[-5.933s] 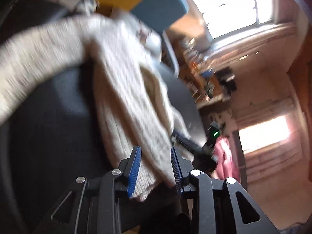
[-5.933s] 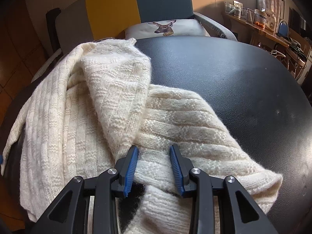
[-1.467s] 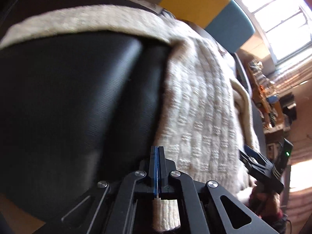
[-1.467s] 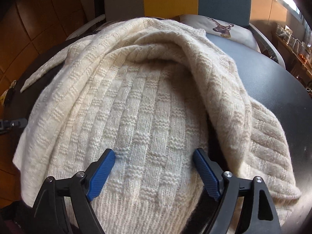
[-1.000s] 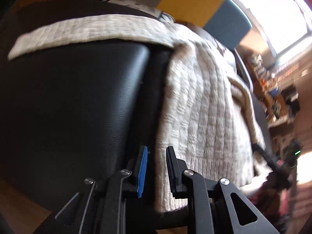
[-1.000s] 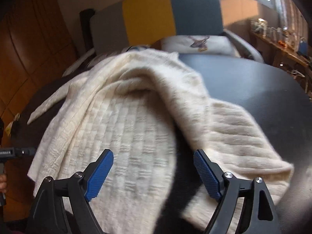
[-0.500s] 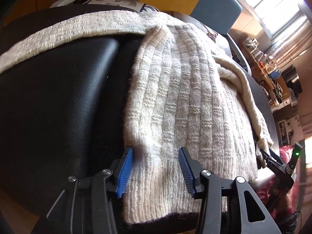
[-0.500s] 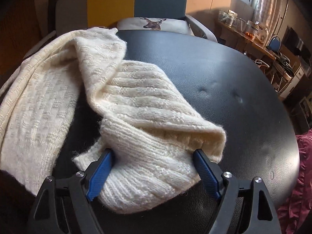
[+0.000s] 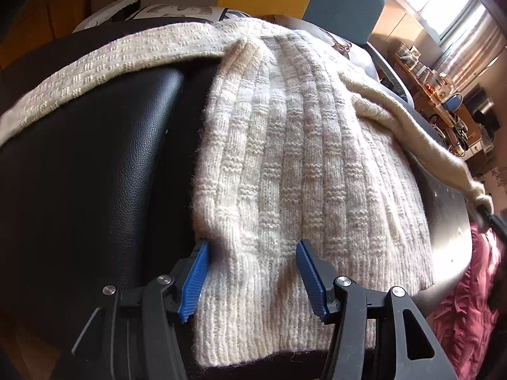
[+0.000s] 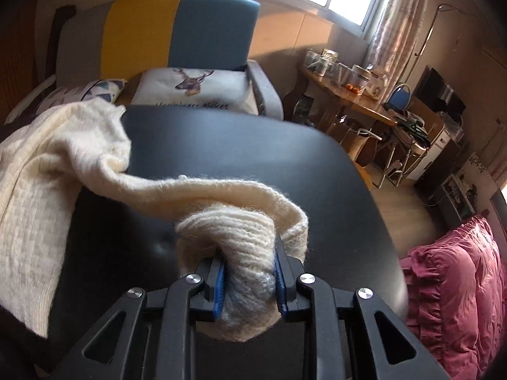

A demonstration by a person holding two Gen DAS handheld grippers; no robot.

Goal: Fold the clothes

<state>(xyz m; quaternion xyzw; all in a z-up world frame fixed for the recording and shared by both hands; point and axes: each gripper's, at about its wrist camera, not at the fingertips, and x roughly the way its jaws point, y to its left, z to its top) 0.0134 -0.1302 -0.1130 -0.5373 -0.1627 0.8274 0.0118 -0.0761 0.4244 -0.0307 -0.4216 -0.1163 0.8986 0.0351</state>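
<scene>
Right now my left hand-held gripper (image 9: pixel 252 272) sits wide open, blue pads straddling ribbed hem of cream sweater (image 9: pixel 301 158) at near edge of black table (image 9: pixel 95 164). My right hand-held gripper (image 10: pixel 248 281) clamped on bunched sleeve (image 10: pixel 228 231), lifted off table.

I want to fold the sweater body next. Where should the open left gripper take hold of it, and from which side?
Grip the ribbed hem of the cream sweater, coming in from the table's near edge. The hem hangs over that edge, so a finger can probably slip under it; the left gripper already straddles it, open. The right gripper holds the sleeve cuff.
</scene>
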